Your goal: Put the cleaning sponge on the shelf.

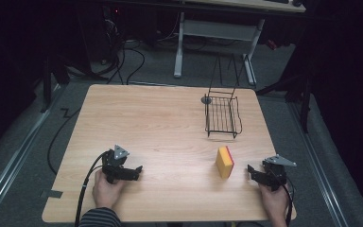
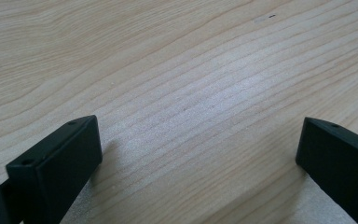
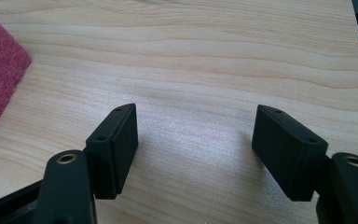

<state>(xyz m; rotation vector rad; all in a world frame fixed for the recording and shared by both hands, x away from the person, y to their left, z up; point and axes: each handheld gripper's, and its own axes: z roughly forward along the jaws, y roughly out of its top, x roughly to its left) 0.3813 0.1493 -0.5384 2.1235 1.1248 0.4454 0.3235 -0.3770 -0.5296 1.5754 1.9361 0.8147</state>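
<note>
Two grippers rest spread and empty near the table's (image 1: 137,113) front edge. Sponge (image 1: 225,161) stands on edge just beside your right gripper (image 1: 257,173); approach it squarely, jaws straddling its faces. Left gripper (image 1: 131,172) waits.

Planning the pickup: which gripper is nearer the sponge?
The right gripper, just beside the sponge; the left gripper lies much farther off.
</note>
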